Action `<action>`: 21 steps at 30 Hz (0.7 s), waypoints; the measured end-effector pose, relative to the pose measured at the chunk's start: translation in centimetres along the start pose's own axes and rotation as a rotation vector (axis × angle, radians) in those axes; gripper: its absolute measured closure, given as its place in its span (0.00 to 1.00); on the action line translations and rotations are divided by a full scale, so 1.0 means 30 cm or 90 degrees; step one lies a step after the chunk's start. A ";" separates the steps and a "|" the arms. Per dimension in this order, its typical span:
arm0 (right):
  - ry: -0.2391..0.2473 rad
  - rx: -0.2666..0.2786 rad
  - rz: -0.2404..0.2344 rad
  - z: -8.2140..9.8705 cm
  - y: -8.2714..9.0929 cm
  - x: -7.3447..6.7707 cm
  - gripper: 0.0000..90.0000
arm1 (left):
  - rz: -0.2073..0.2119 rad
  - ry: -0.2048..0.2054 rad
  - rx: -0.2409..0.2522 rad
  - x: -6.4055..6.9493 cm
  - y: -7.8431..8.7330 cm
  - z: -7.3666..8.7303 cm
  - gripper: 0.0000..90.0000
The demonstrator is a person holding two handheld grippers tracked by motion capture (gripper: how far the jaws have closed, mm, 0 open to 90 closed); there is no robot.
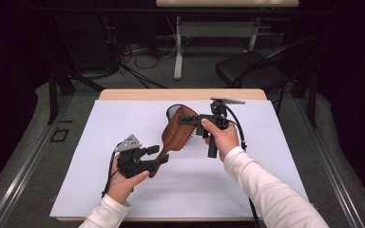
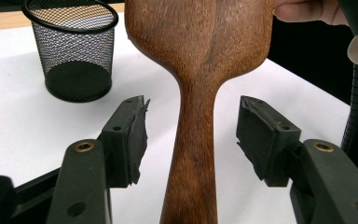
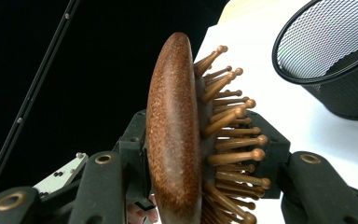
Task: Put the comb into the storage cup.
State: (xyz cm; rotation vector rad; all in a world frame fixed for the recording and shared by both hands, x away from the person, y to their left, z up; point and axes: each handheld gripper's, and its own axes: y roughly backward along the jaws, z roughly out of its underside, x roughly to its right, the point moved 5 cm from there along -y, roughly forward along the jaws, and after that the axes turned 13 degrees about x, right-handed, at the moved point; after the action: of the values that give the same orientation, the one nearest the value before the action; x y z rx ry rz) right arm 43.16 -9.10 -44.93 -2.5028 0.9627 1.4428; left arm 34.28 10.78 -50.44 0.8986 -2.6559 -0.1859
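Wooden hairbrush (image 1: 175,133) is held above the white table sheet (image 1: 100,180), just before the mesh cup (image 2: 72,51). Right gripper (image 3: 200,154) pinches its head, back against bristles, carrying the weight. Left gripper (image 2: 191,128) stands spread either side of the handle without contact, apparently a handover.

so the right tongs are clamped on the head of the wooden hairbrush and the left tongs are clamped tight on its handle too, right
Not quite. The right tongs are clamped on the head of the wooden hairbrush, but the left tongs are not gripping the handle. The left gripper view shows the handle standing between the jaws with a clear gap on both sides, so those tongs are open around it.
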 end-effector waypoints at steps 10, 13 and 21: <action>0.004 0.011 0.012 -0.020 0.017 0.014 0.55 | -0.012 -0.001 0.003 -0.014 0.002 -0.002 0.42; 0.006 0.012 0.015 -0.026 0.023 0.019 0.55 | -0.019 -0.002 0.001 -0.019 0.003 -0.001 0.42; 0.005 0.024 0.020 -0.045 0.038 0.029 0.55 | -0.032 -0.010 0.006 -0.028 0.005 -0.004 0.37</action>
State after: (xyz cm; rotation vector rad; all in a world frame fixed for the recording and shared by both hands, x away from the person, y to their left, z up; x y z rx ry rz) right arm 43.84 -10.93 -44.65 -2.4786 1.0261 1.4117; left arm 34.87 11.40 -50.53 0.9720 -2.6523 -0.1932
